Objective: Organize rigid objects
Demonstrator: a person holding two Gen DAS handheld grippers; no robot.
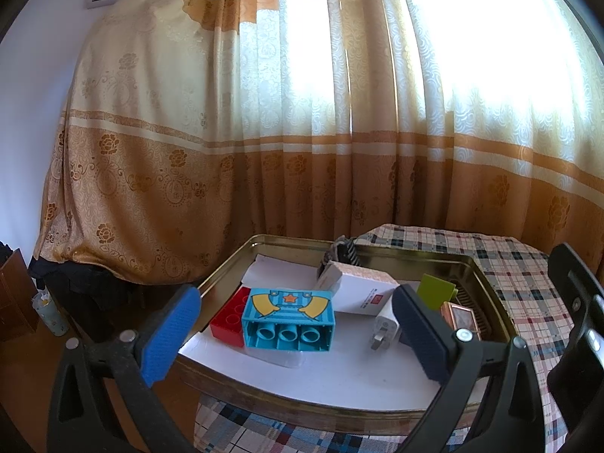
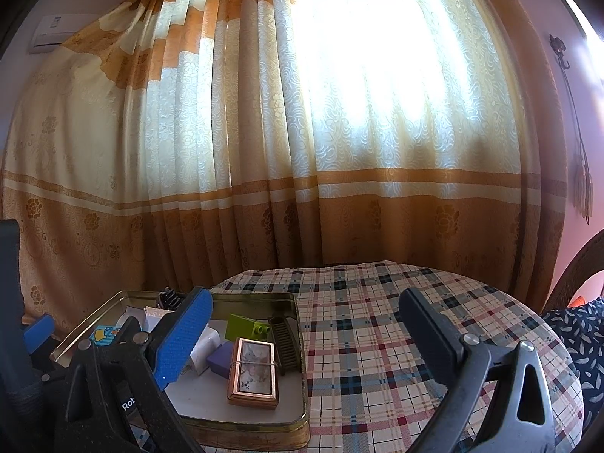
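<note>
Right up against the lens in the left wrist view, the left gripper (image 1: 296,334) has its fingers spread wide and carries nothing, the blue pad (image 1: 170,334) at lower left and the dark pad (image 1: 421,334) at lower right bracketing the near end of the gold tin tray (image 1: 487,275). Framed dead centre between them sits the turquoise block (image 1: 288,319), tipped on its side so its three hollow tubes face the camera, propped over a red brick (image 1: 230,317) on the tray's white liner; that framing looks like a line-up for a grab, though nothing is touched yet. Just right of it, a white charger plug (image 1: 385,328) lies prongs toward us, a white box (image 1: 362,288) behind it, a lime-green piece (image 1: 438,288) and a copper-framed case (image 1: 462,319) crowded to the right edge. Over to the right wrist view: the right gripper (image 2: 305,339) also stands wide and empty, its blue pad (image 2: 181,339) hanging over the tray's near corner at lower left, its dark pad (image 2: 430,334) out over the bare plaid tablecloth (image 2: 377,339) at lower right. The copper case, a purple block (image 2: 221,356) and a dark comb (image 2: 285,343) pack the tray's right side. Everything rigid appears gathered in the tray already, so I judge this a sorting pass inside it, with that leaning turquoise block the likeliest candidate to be set straight.
</note>
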